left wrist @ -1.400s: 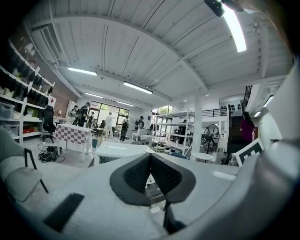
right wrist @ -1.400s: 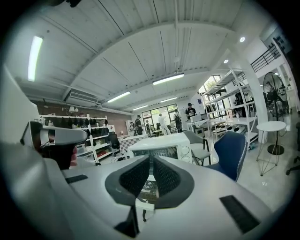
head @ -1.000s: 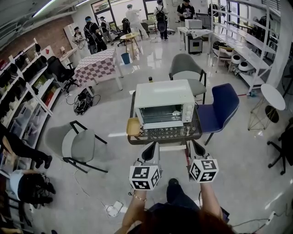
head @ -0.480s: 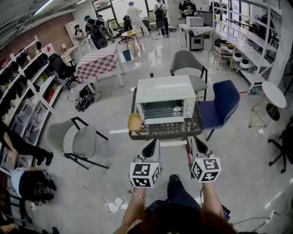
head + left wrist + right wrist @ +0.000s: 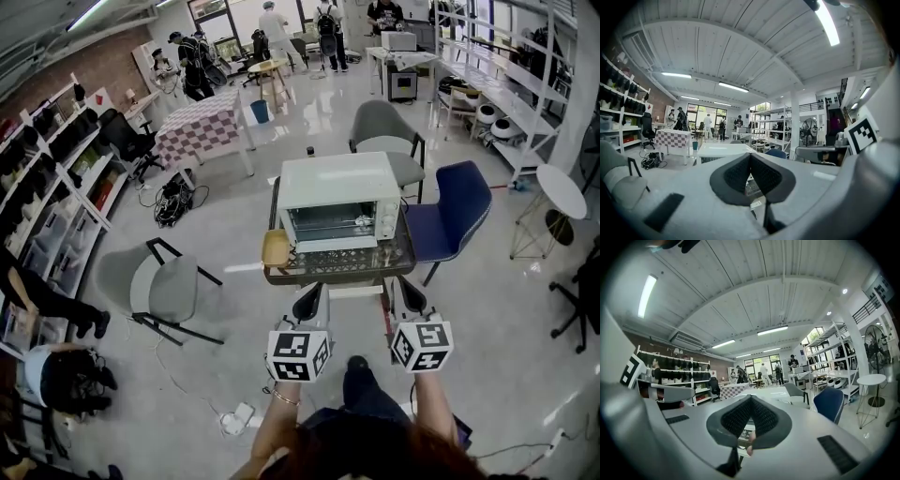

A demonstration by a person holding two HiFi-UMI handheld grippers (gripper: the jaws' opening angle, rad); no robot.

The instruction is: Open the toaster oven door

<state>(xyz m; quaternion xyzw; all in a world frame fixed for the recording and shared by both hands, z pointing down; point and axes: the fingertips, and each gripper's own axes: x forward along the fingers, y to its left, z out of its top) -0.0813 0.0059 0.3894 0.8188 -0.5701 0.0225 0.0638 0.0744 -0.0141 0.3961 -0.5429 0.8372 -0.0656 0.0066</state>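
Toaster oven door [image 5: 330, 225] unchanged, closed, left tongs [image 5: 308, 300], right tongs [image 5: 406, 299] barely shifted

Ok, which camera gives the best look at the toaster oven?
The head view: the toaster oven shows whole from above, front door shut. The left gripper view catches only its white top beyond the jaws; the right gripper view likewise, mostly hidden behind them.

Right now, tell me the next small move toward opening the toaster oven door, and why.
Probably carry the right gripper forward toward the top edge of the toaster oven door, parting its fingers on the way. The door is shut, and both this gripper and the left gripper hang short of the table, fingers closed on nothing.
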